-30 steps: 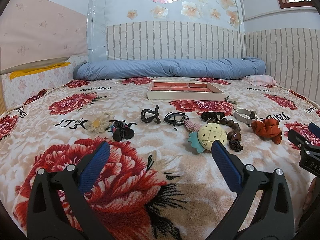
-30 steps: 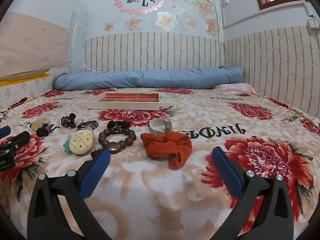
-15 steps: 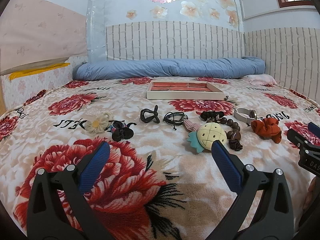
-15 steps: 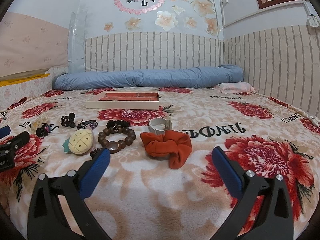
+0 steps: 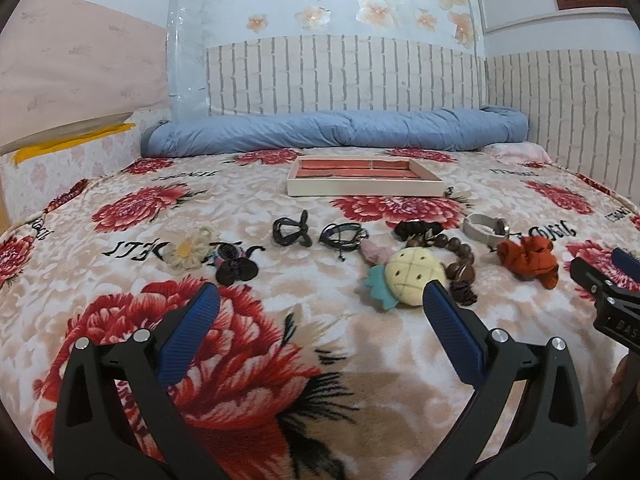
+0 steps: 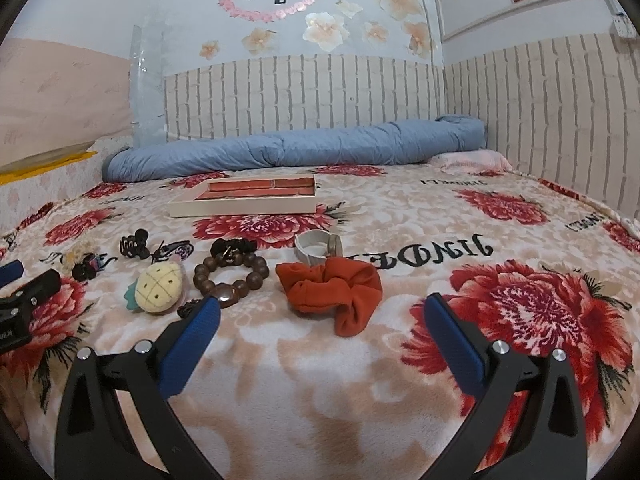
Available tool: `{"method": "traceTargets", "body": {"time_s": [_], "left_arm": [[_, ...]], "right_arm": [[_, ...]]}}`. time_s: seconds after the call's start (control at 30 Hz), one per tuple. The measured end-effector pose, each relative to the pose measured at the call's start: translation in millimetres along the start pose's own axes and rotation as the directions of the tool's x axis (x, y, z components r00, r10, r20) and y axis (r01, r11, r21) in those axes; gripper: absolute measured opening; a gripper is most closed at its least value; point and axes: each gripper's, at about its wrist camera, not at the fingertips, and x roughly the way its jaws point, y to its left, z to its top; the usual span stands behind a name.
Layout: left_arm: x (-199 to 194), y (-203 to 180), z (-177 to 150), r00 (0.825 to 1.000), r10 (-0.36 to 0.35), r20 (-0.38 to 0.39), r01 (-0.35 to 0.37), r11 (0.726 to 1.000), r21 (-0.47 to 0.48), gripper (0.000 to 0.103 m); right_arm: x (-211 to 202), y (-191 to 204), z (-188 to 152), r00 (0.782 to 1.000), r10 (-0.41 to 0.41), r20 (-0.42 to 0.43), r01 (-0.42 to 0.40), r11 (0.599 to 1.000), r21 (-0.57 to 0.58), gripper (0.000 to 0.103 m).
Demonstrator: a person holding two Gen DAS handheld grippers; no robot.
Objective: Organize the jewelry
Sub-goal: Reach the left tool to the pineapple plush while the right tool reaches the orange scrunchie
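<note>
Floral blanket point(image 5: 320, 340) covers a bed backed by a brick-pattern wall, with a rolled blue quilt point(image 5: 336, 130) along the far edge.

Container: one shallow cream tray point(image 5: 364, 189) with red-lined compartments lies well ahead of both grippers, on the near side of the quilt. No item is visible in the compartments from either low angle.

Jewelry lies loose on the blanket, in a row between the tray and the grippers. Ahead of the left gripper point(image 5: 320, 304): a daisy hair tie point(image 5: 187, 249), a black hair claw point(image 5: 237, 269), a black clip point(image 5: 291, 231), a dark cord bracelet point(image 5: 343, 235) and a plush pineapple point(image 5: 414, 276). Ahead of the right gripper point(image 6: 322, 314): a wooden bead bracelet point(image 6: 230, 276), a rust-orange scrunchie point(image 6: 334, 290) and a grey band point(image 6: 318, 245).

Both grippers hang over the blanket with blue-padded fingers spread wide, grasping nothing.

View differences: the left camera shows the daisy tie and claw clearly; the right camera shows them only small at its left side. Each view catches the other gripper at its edge.
</note>
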Motion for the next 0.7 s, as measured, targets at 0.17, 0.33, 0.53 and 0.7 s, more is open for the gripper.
{"method": "traceTargets", "body": {"time_s": [0.17,0.33,0.53,0.7], "left_arm": [[9,-11,12,0.999,-0.032,-0.032,0.032,0.999,-0.001,0.098],[25,-24,22,0.996,-0.054,-0.076,0.054,0.999,-0.001,0.098],[52,-34,27,0.981,-0.091,-0.171,0.09,0.996,-0.01,0.098],[68,-42,29,0.97,-0.098,-0.222,0.1,0.995,-0.002,0.098]], "right_arm": [[5,-5,14,1.0,-0.024,-0.015,0.023,1.0,-0.013,0.099],[17,-14,27,0.997,-0.043,-0.065,0.041,0.999,-0.034,0.099],[35,-22,35,0.99,-0.059,-0.131,0.049,0.996,-0.079,0.099],[46,-31,38,0.986,-0.075,-0.15,0.063,0.995,-0.081,0.099]]}}
